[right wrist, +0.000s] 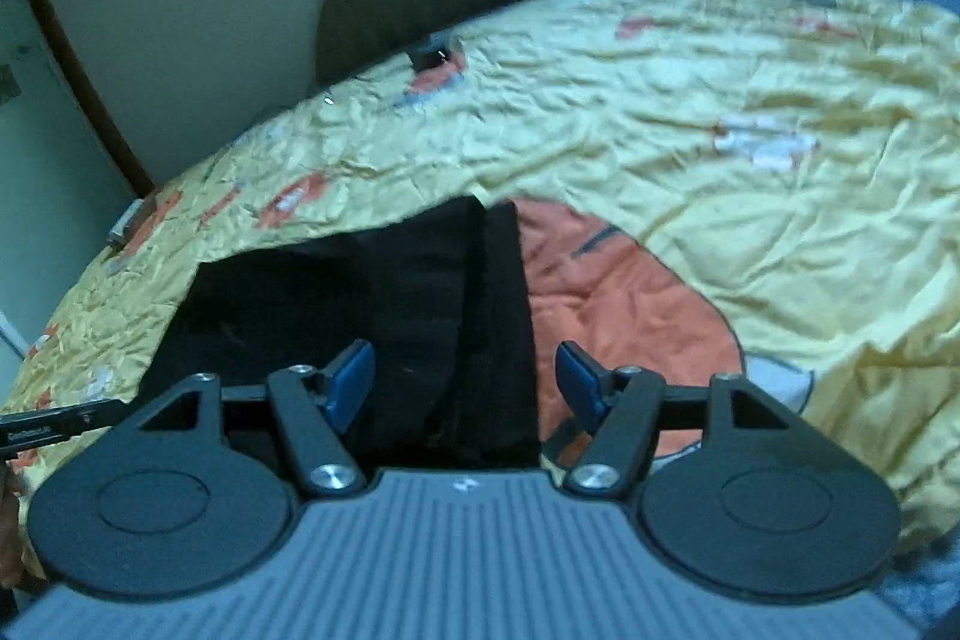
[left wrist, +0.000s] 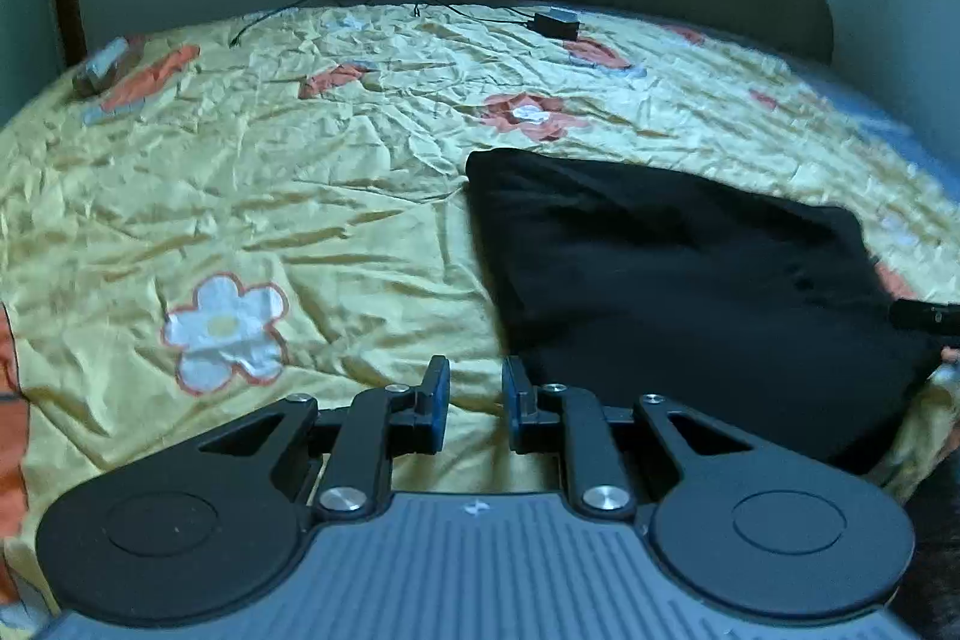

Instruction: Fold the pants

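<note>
The pants (left wrist: pixel 690 280) lie folded into a compact black rectangle on the bed (left wrist: pixel 300 196), so both the left tool (left wrist: pixel 474 403) and right tool (right wrist: pixel 465 379) hang open, gripping nothing.

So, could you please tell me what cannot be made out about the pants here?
- Left wrist view: the black pants are featureless; fold layers unreadable, right edge cut off.
- Right wrist view: the pants' near edge is hidden behind the right tongs.
- Small box: too small to identify.

My black pants (left wrist: pixel 690 280) lie folded into a flat, compact rectangle on the near right of the bed, edges roughly squared.
</note>
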